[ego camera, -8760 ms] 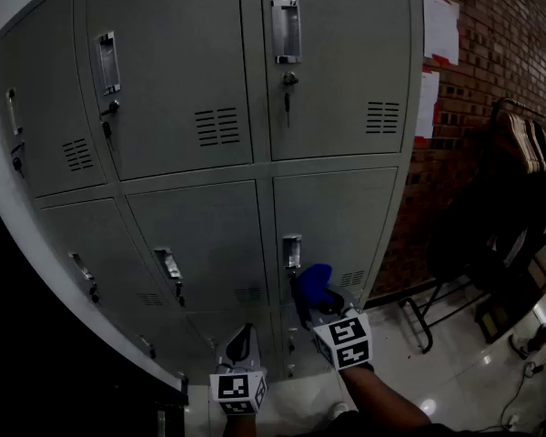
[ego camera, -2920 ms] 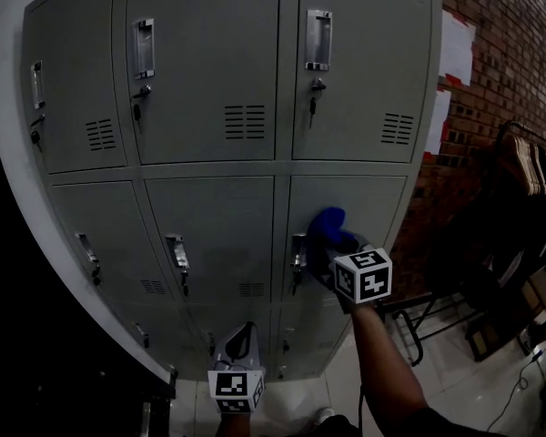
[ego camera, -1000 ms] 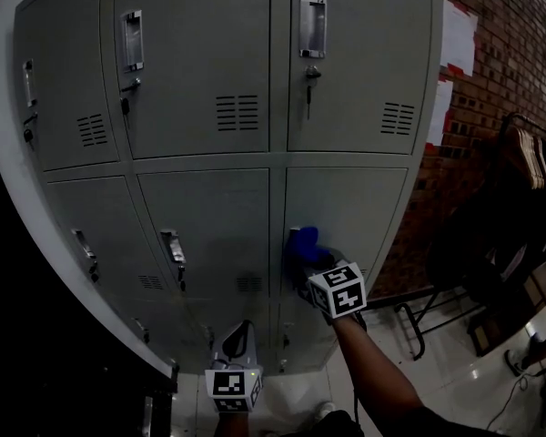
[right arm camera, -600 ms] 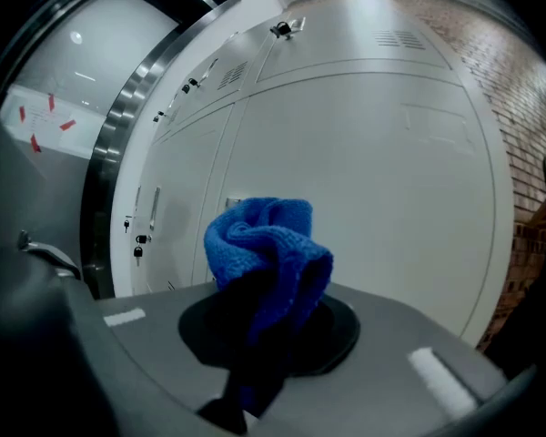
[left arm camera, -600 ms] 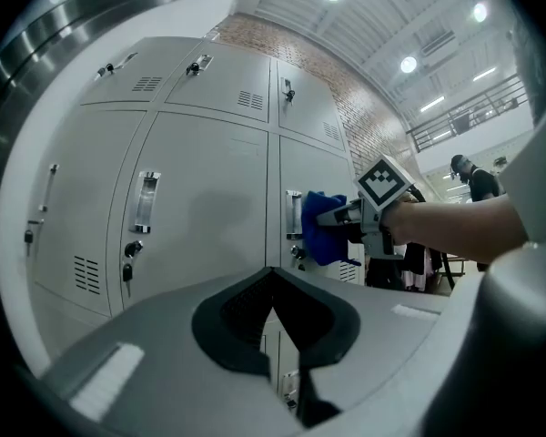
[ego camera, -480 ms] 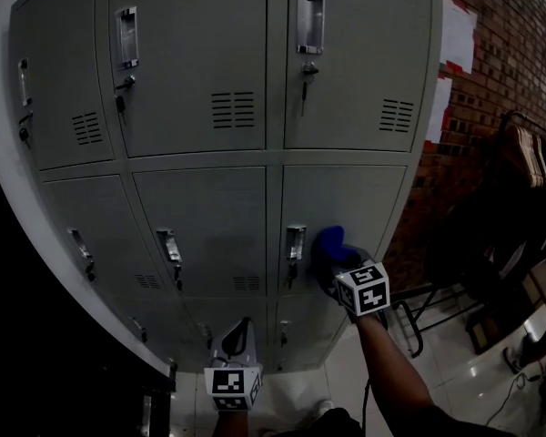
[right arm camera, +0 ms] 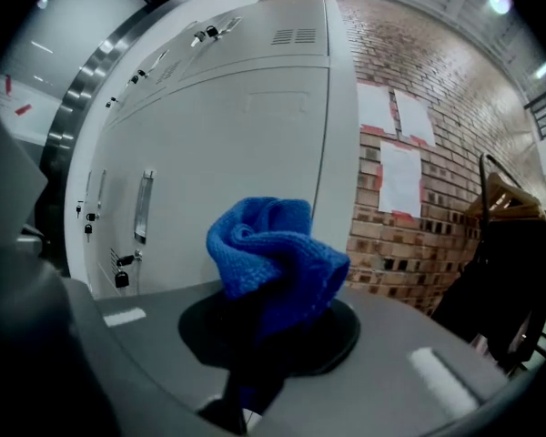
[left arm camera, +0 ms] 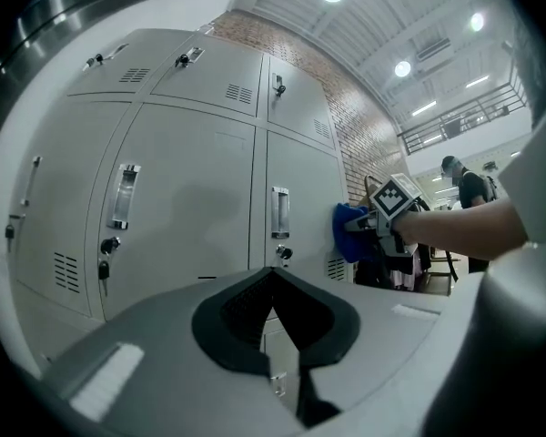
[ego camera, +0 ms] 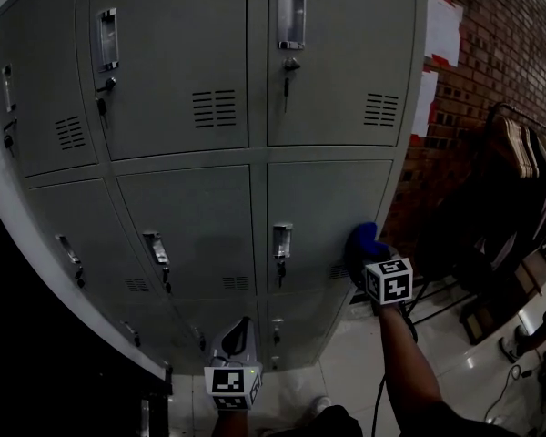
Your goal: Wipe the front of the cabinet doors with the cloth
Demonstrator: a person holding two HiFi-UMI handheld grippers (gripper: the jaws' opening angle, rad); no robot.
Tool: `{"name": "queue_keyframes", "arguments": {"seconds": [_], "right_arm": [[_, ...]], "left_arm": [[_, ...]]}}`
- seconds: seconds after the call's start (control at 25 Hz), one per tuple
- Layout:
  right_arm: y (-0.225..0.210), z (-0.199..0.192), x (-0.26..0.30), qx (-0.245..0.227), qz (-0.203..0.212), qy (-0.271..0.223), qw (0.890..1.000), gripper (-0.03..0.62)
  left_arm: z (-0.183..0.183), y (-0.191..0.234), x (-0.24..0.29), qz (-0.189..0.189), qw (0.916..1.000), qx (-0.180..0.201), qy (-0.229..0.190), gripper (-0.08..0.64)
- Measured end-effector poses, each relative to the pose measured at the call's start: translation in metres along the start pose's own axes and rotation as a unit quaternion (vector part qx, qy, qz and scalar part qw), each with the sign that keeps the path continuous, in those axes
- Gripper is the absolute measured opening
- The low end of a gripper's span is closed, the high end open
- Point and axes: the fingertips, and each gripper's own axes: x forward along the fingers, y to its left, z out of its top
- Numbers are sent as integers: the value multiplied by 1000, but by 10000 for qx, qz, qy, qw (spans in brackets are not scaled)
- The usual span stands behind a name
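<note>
Blue cloth [right arm camera: 275, 248] is pinched tight in the right claw [ego camera: 369, 260] and pushed onto the cabinet door [ego camera: 328, 208] just ahead to rub it, while the left claw [left arm camera: 275, 285], closed on nothing, hangs lower down.

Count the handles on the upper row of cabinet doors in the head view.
3. The far-left handle sits near the frame's edge, the middle handle is beside it, and the right handle is furthest right. More doors may be hidden off-frame left.

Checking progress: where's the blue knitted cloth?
Blue knitted cloth: head view's right, in the right hand-held gripper, at the middle-row grey locker door's right edge.
</note>
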Motion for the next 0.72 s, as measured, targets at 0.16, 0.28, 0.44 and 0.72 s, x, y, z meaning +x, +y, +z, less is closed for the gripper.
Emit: {"name": "queue_keyframes", "arguments": {"seconds": [0.16,0.28,0.44,0.72], "right_arm": [[-18,-9,-3,48,-216,80,9997,55],[-19,-11,-9,67,-271,-12,9996,55],[-14,-34,-20,143,-394,-145,9990,55],[-3,-64,1,156,-368,250,9989,55]], "left_arm": [[-4,-1,1,-40,10000,-23,31,14],[-3,-2,1,-65,10000,-34,35,14],[-1,1,0,-56,10000,-17,4,14],[0,8,-3,27,10000,-29,-26,14]]}}
